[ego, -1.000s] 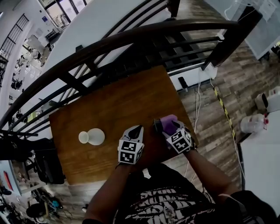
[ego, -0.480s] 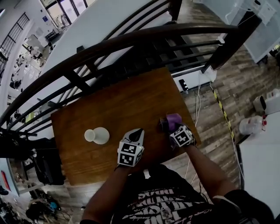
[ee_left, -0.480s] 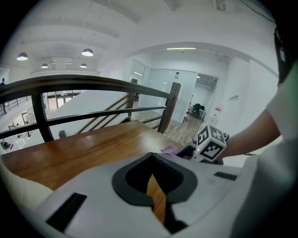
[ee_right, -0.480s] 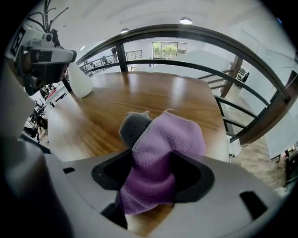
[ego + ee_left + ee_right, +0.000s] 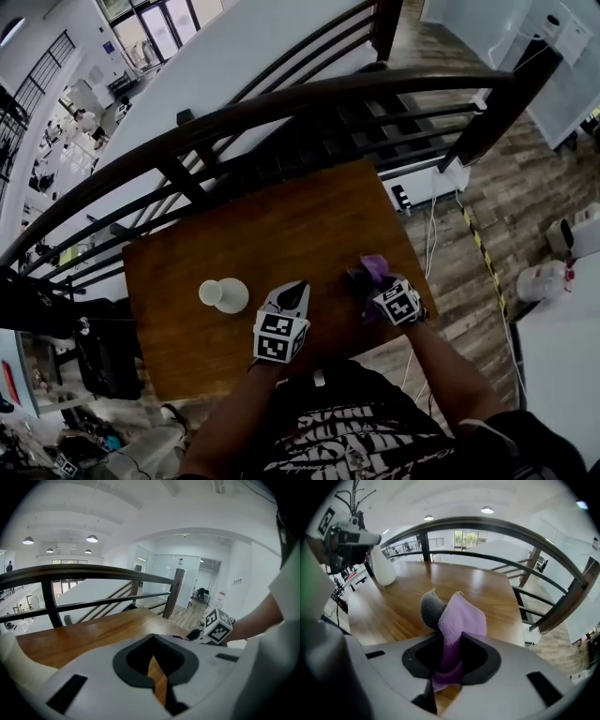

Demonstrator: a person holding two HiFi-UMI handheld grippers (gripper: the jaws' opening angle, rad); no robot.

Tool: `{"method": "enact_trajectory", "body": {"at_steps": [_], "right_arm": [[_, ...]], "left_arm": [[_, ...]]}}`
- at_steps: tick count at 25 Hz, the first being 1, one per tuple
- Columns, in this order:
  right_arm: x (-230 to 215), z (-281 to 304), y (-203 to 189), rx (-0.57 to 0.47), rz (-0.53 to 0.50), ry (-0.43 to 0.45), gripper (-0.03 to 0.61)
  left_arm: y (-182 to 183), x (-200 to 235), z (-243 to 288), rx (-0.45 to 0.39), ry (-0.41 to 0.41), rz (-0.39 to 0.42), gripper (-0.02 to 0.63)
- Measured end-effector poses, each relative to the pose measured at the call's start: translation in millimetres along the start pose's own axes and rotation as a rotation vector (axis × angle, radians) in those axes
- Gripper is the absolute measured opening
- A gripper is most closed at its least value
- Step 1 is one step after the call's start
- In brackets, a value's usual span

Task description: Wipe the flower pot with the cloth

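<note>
Right claw [image 5: 451, 654]: clamped on purple cloth [image 5: 459, 613], fold stuck up past the jaws, likely as a wiping edge.
Left claw [image 5: 154, 653]: jaws together, empty, low over table [image 5: 281, 220], perhaps to steady the pot.
Flower pot [image 5: 225, 295]: white, upright on table's left, apart from both claws.

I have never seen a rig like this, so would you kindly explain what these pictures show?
There is no robot here: a person holds a two-jaw tool in each hand. The overhead picture comes from a camera on the person's head, looking down at a wooden table beside a dark railing. The other two come from cameras riding on each tool, looking along its jaws. A white flower pot stands on the table, untouched. The right tool is closed on a purple cloth. The left tool is closed and holds nothing.
</note>
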State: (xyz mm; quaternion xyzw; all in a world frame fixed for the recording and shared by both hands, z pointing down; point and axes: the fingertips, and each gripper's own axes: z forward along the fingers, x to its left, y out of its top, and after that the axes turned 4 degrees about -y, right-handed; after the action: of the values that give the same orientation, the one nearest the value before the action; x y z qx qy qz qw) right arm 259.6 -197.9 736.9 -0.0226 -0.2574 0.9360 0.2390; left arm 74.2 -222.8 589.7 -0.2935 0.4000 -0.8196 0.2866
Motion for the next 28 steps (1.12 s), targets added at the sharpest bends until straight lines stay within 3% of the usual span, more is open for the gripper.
{"method": "enact_trajectory", "body": {"at_steps": [6,20,28], "right_arm": [[15,-43,50,-0.172,0.103,0.022,0.091],[55,-71,125,-0.287,0.011,0.081,0.091],[107,-76,170,-0.329,-0.078,0.157,0.091]], "left_arm": [[14,18,-25,-0.067,0.039,-0.025,-0.002],[40,37,-78,-0.184,0.114,-0.051,-0.002],[31,68,-138,-0.246,0.216,-0.101,-0.002]]}}
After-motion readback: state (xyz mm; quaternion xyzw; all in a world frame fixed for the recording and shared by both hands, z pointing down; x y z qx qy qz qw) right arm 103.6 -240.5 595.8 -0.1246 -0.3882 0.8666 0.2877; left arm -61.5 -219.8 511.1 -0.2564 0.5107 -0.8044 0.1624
